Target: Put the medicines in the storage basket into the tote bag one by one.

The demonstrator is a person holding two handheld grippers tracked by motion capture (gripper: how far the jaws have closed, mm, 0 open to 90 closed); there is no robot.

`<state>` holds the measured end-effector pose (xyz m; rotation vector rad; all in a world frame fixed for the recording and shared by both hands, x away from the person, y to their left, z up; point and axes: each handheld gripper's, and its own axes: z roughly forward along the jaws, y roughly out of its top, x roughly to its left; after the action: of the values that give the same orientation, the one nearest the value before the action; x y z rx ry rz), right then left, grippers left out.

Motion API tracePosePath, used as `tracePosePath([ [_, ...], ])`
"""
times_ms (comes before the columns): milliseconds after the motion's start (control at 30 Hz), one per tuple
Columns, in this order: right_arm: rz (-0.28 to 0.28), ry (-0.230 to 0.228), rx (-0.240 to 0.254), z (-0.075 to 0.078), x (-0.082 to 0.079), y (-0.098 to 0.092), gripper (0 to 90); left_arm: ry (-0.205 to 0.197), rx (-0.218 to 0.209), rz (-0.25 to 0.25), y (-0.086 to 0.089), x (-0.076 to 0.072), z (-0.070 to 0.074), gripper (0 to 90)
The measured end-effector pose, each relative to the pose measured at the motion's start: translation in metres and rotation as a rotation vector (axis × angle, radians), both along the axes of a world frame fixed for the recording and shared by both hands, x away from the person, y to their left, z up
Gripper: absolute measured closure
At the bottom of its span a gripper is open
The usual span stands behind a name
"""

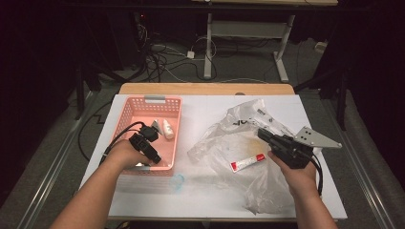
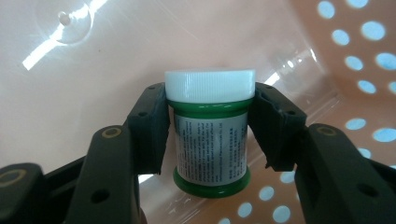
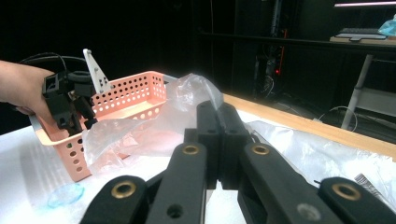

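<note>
Green jar with white ribbed screw cap: upright between the pads of the left gripper, inside the pink perforated basket. Pads set against both sides just below the cap, so pinching the jar; no daylight visible between pads and jar. White label on the jar body, printed in small dark lines, too fine to read.

Left gripper in the high view: reaching into the near right part of the basket, which stands near the far left corner of the white table. Small white bottle farther back in the basket, lettering not legible.

Right gripper: pressed together, holding nothing, poised over the crumpled clear plastic bag on the right half of the table. Dark print on the bag, unreadable. Red and white tube lying on the bag; writing present, not readable. Clear bluish lid flat near the front edge, just beside the basket's near right corner.
</note>
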<state>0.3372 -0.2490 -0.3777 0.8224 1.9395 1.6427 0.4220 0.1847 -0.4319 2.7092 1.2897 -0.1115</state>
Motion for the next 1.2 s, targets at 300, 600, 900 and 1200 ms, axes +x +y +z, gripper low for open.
tracePosePath([
  [300, 0.002, 0.004, 0.001, -0.001, 0.0, 0.001, 90.0, 0.02, 0.052, -0.025, -0.006, 0.0, -0.006, 48.6],
  [600, 0.002, 0.0, 0.0, 0.0, -0.001, 0.001, 90.0, 0.008, 0.112, -0.055, -0.011, -0.002, -0.009, 50.2],
  [900, -0.003, 0.0, 0.004, 0.0, -0.001, -0.001, 90.0, -0.048, -0.015, -0.021, -0.001, -0.006, -0.001, 50.3],
  [1200, -0.001, 0.0, 0.002, 0.0, -0.001, -0.001, 90.0, -0.196, -0.098, -0.016, 0.006, -0.019, 0.009, 50.4],
])
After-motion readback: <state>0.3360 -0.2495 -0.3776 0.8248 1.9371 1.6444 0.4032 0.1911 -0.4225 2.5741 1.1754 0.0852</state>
